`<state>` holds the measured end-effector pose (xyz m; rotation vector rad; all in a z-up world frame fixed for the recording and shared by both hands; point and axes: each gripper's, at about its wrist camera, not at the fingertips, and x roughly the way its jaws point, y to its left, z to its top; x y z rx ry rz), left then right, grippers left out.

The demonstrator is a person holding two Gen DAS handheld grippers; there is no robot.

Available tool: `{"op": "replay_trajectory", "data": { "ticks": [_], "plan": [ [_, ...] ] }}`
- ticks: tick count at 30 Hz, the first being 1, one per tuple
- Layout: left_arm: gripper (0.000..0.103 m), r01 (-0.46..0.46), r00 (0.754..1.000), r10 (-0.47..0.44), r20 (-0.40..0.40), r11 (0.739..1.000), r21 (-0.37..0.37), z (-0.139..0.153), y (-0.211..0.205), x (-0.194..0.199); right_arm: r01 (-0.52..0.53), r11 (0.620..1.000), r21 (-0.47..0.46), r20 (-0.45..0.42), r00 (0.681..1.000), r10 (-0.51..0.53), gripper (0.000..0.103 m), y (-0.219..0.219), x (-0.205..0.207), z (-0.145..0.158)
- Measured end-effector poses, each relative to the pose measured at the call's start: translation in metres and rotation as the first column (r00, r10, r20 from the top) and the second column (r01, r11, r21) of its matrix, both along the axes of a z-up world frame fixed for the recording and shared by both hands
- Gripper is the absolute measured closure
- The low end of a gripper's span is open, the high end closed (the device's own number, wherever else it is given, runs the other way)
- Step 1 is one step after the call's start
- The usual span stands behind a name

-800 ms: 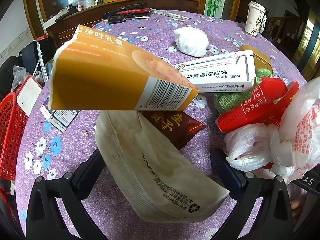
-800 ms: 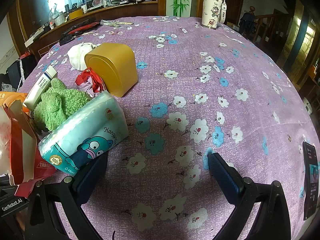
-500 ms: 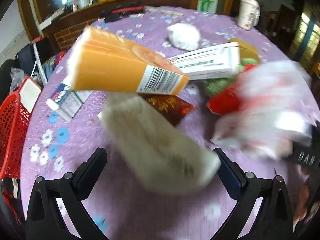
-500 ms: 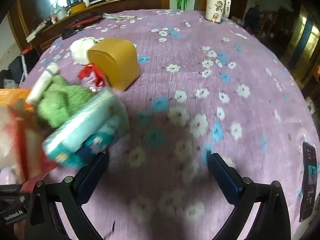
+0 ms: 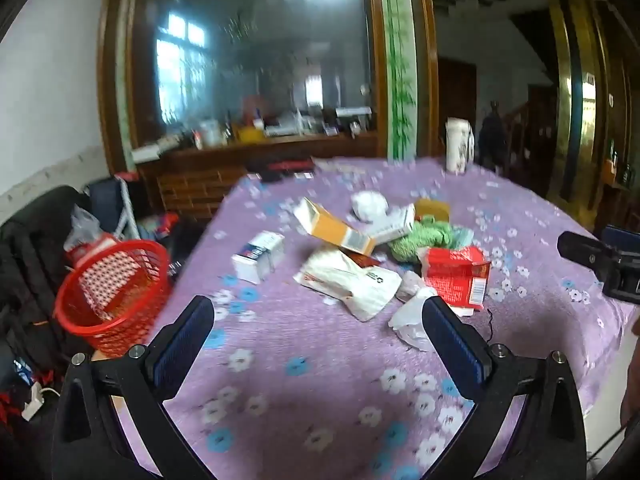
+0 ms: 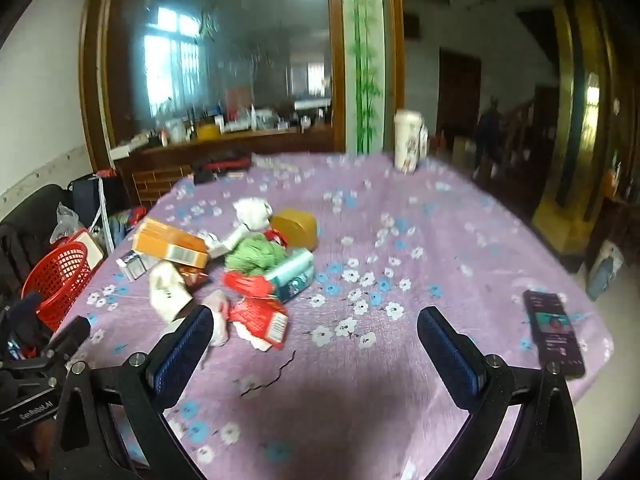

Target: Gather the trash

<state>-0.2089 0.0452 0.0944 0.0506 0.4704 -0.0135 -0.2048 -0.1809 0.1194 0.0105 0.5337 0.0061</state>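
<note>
A pile of trash lies mid-table: an orange box (image 5: 334, 230), a cream paper bag (image 5: 352, 280), a torn red carton (image 5: 456, 274), a crumpled white plastic bag (image 5: 412, 322), a white box (image 5: 258, 256), a green cloth (image 5: 420, 236). The pile also shows in the right wrist view, with the orange box (image 6: 170, 244) and red carton (image 6: 256, 312). A red mesh basket (image 5: 110, 292) stands off the table's left edge. My left gripper (image 5: 318, 344) is open and empty, pulled back from the pile. My right gripper (image 6: 316, 348) is open and empty over bare cloth.
The purple floral tablecloth (image 5: 320, 380) covers a round table. A phone (image 6: 554, 332) lies near the right edge. A white cup (image 6: 408, 146) stands at the far side. A yellow tin (image 6: 296, 228) and tissue pack (image 6: 292, 274) sit in the pile. A wooden counter stands behind.
Both grippers have pulled up and back from the pile, so the whole table and room now show. The trash lies in much the same places. Both stay open.
</note>
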Motion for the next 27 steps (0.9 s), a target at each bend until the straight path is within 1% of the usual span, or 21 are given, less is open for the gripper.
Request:
{"op": "replay_trajectory", "data": {
  "ticks": [1, 3, 5, 8, 11, 13, 15, 17, 19, 23, 25, 27],
  "plan": [
    [0.0, -0.01, 1.0, 0.01, 0.015, 1.0, 0.002, 0.001, 0.003, -0.008, 0.019, 1.0, -0.002, 0.023, 1.0, -0.019, 0.0, 0.004, -0.01, 0.0],
    [0.0, -0.048, 0.996, 0.048, 0.074, 0.999, -0.003, 0.001, 0.009, -0.026, 0.028, 0.999, 0.022, 0.034, 0.999, -0.029, 0.0, 0.006, -0.022, -0.003],
    [0.0, -0.075, 0.992, 0.075, 0.101, 0.997, -0.001, -0.001, 0.016, -0.036, 0.048, 0.998, 0.03, 0.052, 0.997, -0.05, 0.0, 0.009, -0.034, -0.008],
    [0.0, -0.086, 0.992, 0.086, 0.087, 0.996, -0.013, -0.006, 0.023, -0.044, 0.055, 0.997, 0.045, 0.094, 0.994, -0.059, 0.0, 0.012, -0.048, -0.01],
    [0.0, -0.101, 0.99, 0.101, 0.094, 0.995, -0.007, -0.013, 0.023, -0.052, 0.05, 0.998, 0.039, 0.138, 0.989, -0.055, 0.0, 0.016, -0.055, -0.006],
    [0.0, -0.105, 0.989, 0.105, 0.101, 0.994, -0.007, -0.013, 0.024, -0.052, 0.052, 0.998, 0.03, 0.168, 0.984, -0.056, 0.0, 0.017, -0.059, -0.003],
    [0.0, -0.112, 0.987, 0.112, 0.111, 0.994, -0.008, -0.013, 0.023, -0.051, 0.048, 0.998, 0.045, 0.199, 0.978, -0.056, 0.0, 0.017, -0.063, -0.001],
    [0.0, -0.11, 0.988, 0.11, 0.108, 0.994, 0.0, -0.015, 0.021, -0.048, 0.048, 0.998, 0.035, 0.215, 0.975, -0.054, 0.0, 0.018, -0.064, 0.0],
    [0.0, -0.11, 0.988, 0.109, 0.108, 0.994, 0.009, -0.017, 0.018, -0.046, 0.043, 0.999, 0.015, 0.196, 0.98, -0.045, 0.0, 0.021, -0.06, -0.002],
    [0.0, -0.09, 0.993, 0.089, 0.071, 0.996, 0.011, -0.021, 0.014, -0.04, 0.018, 1.0, 0.01, 0.102, 0.995, -0.019, 0.0, 0.026, -0.045, -0.016],
    [0.0, -0.087, 0.995, 0.086, 0.053, 0.996, 0.01, -0.024, 0.014, -0.039, 0.011, 1.0, 0.016, 0.078, 0.997, -0.012, 0.0, 0.027, -0.043, -0.02],
    [0.0, -0.091, 0.995, 0.09, 0.052, 0.996, 0.011, -0.025, 0.015, -0.04, 0.017, 1.0, 0.009, 0.078, 0.997, -0.018, 0.0, 0.027, -0.044, -0.021]
  ]
}}
